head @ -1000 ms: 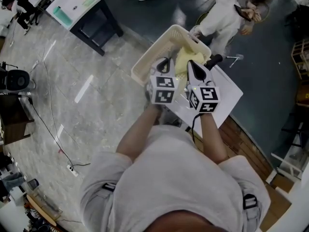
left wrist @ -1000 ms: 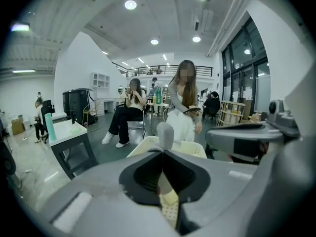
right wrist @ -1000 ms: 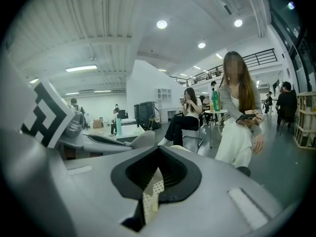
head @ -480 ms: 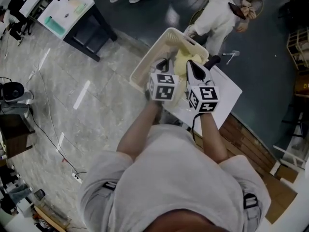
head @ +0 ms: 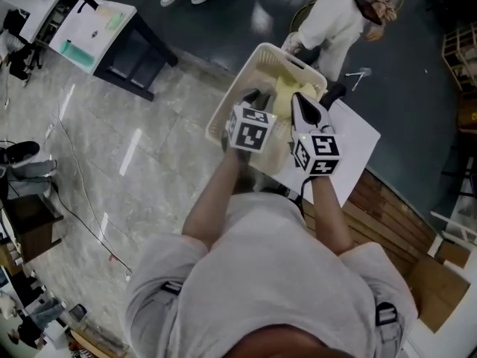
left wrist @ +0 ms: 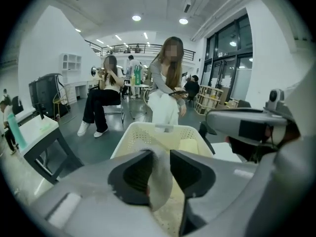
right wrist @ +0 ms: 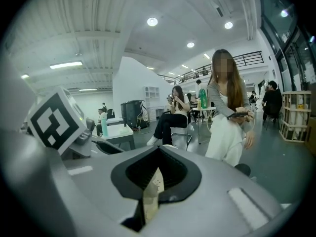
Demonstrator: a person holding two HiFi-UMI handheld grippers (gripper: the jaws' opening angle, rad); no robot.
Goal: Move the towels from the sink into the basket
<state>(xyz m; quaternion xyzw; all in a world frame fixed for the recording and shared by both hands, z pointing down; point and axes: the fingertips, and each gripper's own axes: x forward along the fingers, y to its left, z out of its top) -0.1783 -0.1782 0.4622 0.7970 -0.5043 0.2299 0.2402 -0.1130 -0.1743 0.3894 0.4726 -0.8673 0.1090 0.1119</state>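
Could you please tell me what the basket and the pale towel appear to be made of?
The basket looks like cream moulded plastic with a matt finish: its walls are rigid and pierced with regular rows of small holes. The pale towel looks like soft cloth, perhaps terry, judging by its limp drape and fuzzy edge. The exact fibre cannot be told.

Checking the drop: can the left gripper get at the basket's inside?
Probably yes: the left gripper, its jaws just opening with the towel between them, hangs over the open basket; nothing blocks it.
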